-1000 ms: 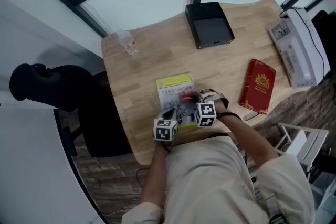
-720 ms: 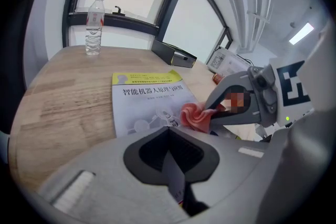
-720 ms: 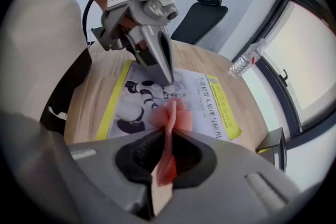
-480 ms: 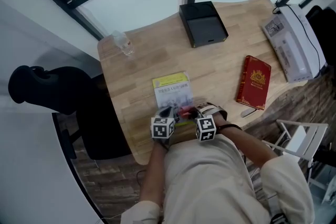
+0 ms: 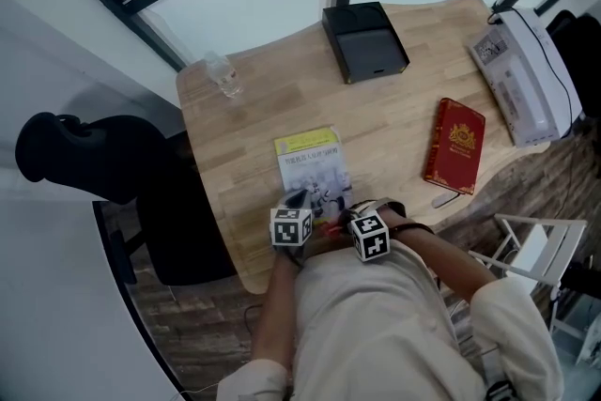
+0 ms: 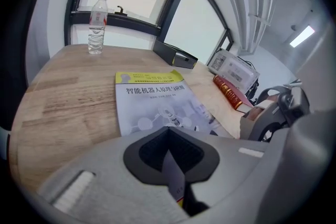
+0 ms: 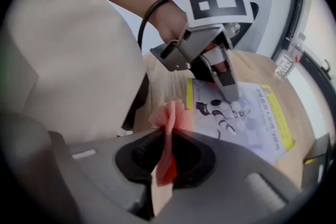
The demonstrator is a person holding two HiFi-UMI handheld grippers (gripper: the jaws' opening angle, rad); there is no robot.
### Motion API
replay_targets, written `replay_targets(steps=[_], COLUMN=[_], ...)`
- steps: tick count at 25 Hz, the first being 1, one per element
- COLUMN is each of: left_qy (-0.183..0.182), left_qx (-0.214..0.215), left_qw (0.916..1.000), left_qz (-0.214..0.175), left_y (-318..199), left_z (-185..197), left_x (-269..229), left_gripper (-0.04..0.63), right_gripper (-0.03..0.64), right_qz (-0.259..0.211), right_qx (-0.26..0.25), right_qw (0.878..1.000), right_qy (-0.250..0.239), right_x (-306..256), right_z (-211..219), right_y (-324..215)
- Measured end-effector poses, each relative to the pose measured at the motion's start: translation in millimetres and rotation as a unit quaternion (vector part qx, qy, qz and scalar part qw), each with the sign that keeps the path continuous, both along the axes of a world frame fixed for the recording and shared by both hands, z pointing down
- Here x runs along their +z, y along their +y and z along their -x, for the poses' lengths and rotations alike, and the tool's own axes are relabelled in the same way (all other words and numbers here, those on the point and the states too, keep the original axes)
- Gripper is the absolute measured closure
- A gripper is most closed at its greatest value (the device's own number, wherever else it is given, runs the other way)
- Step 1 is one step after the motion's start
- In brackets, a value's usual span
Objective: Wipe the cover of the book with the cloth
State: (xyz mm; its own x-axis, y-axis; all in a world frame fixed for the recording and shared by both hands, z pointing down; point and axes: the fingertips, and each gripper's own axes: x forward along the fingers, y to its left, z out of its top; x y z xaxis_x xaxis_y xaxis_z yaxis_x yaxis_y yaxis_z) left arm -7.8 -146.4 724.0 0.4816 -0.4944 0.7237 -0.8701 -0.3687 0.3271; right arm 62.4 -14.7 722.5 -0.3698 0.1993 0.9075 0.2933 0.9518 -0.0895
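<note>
Left tool: jaws together. In the right gripper view we see its fingertips set down on the near part of the book cover. The book lies flat on the worktop and stretches ahead of this tool.

Right tool: jaws clamped on the pink cloth, which stands up between them in a crumpled fold. This tool sits just right of the left one, by the book's near edge. We cannot tell whether the cloth touches the cover.

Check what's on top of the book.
Left gripper's shut tip presses on the book cover, hiding that spot. Right gripper holds the cloth at its near edge; contact unclear.
</note>
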Motion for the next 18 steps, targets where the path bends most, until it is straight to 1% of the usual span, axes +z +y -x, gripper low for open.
replay_targets(steps=[2, 3, 4, 5, 7, 9, 10, 13, 14, 18], left_qy=[0.007, 0.013, 0.017, 0.019, 0.018, 0.020, 0.023, 0.032, 0.035, 0.045], left_qx=[-0.013, -0.020, -0.027, -0.031, -0.031, -0.032, -0.036, -0.047, -0.048, -0.049], left_qw=[0.9999, 0.9997, 0.9994, 0.9992, 0.9991, 0.9989, 0.9987, 0.9977, 0.9974, 0.9969], left_qz=[0.006, 0.010, 0.014, 0.017, 0.022, 0.026, 0.029, 0.039, 0.040, 0.042], left_y=[7.3, 12.3, 17.5, 22.0, 28.6, 31.8, 32.7, 34.2, 33.7, 31.2], left_z=[10.5, 17.1, 23.8, 30.0, 37.5, 40.0, 40.3, 39.4, 39.4, 39.1], left_x=[-1.2, -1.1, -0.7, -0.4, 0.0, 0.6, 1.1, 2.8, 2.7, 1.6], left_gripper=[0.589, 0.589, 0.589, 0.589, 0.589, 0.589, 0.589, 0.589, 0.589, 0.589], right_gripper=[0.581, 0.581, 0.581, 0.581, 0.581, 0.581, 0.581, 0.581, 0.581, 0.581], right_qz=[0.051, 0.062, 0.060, 0.047, 0.007, -0.041, -0.068, -0.147, -0.161, -0.177], right_qx=[-0.029, -0.030, -0.021, -0.003, 0.039, 0.066, 0.069, 0.045, 0.044, 0.069], right_qw=[0.998, 0.997, 0.997, 0.998, 0.997, 0.994, 0.993, 0.987, 0.985, 0.981], right_qy=[-0.010, -0.021, -0.034, -0.048, -0.070, -0.078, -0.074, -0.047, -0.041, -0.046], right_x=[-11.8, -19.0, -25.1, -29.7, -34.6, -32.1, -26.9, -3.6, 2.2, 10.8], right_z=[2.9, 6.7, 12.0, 18.3, 32.1, 44.7, 49.1, 52.9, 53.7, 60.3], right_y=[15.3, 15.1, 8.3, -3.8, -34.0, -60.4, -70.0, -88.4, -92.7, -104.8])
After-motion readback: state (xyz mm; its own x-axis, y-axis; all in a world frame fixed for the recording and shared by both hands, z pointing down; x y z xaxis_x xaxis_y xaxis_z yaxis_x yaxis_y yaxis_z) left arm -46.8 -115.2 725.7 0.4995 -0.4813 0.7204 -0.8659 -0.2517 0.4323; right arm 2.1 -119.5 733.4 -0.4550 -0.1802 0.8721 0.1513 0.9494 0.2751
